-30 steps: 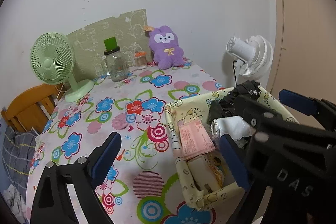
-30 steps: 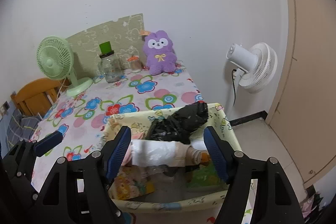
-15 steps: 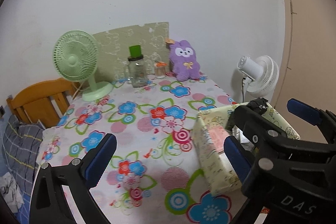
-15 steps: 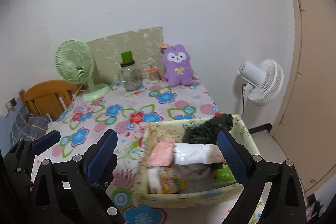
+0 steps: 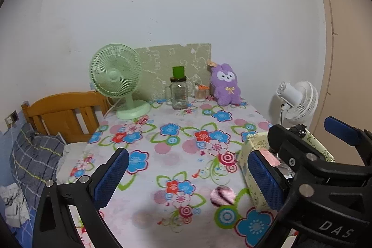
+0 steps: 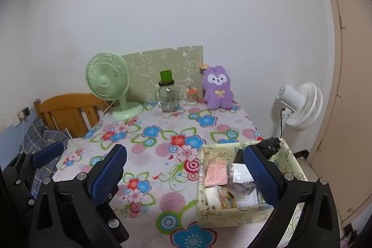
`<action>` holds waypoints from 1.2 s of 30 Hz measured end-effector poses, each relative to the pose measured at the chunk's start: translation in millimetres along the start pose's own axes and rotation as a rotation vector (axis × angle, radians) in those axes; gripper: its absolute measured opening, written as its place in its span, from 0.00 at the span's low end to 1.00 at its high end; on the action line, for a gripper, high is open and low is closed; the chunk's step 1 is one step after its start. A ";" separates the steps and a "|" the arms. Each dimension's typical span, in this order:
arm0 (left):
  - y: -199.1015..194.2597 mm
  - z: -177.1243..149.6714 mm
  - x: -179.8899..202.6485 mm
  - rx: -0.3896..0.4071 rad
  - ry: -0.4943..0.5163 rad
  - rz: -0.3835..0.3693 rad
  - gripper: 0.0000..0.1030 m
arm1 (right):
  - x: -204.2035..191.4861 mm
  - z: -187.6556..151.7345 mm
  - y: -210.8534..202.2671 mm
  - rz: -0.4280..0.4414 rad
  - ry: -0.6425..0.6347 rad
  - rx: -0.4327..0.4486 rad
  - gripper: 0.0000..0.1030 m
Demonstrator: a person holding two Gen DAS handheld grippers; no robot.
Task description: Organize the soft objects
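Observation:
A yellow fabric basket stands at the table's near right corner. It holds a pink packet, white soft packs and a crumpled black bag. A purple plush rabbit sits upright against the back wall. My right gripper hangs before the basket, its jaws opening and pressing on nothing. To the left of the basket, my left gripper is open over the flowered tablecloth, empty. The rabbit is far from both.
A green desk fan, a glass jar with a green lid and a small jar line the back edge. A white floor fan stands right of the table. A wooden chair and checked cloth are at left.
Both grippers have drawn back and upward from the basket, so more of the table shows. The right jaws have spread wider; the white bundle once between them now lies in the basket.

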State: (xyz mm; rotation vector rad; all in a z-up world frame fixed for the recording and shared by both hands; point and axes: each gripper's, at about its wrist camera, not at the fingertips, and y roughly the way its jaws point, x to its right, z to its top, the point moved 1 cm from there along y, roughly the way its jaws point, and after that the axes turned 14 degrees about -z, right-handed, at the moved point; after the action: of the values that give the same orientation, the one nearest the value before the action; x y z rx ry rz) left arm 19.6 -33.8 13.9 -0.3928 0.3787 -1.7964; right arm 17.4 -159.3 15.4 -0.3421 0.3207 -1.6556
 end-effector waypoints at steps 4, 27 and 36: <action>-13.6 0.8 -12.1 0.025 -0.006 0.019 1.00 | -9.0 0.9 -12.0 0.018 0.003 0.019 0.99; -38.9 -9.3 -48.6 0.060 -0.054 0.018 1.00 | -18.0 -6.3 -31.6 -0.027 0.046 0.038 1.00; -39.0 -9.7 -51.2 0.058 -0.062 0.026 1.00 | -17.9 -6.8 -29.3 -0.028 0.044 0.033 1.00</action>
State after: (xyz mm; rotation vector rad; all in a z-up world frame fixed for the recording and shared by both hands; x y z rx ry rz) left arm -5.6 26.0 19.3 -0.3993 0.2864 -1.7615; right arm -10.1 -138.3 20.3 -0.2866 0.3224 -1.6963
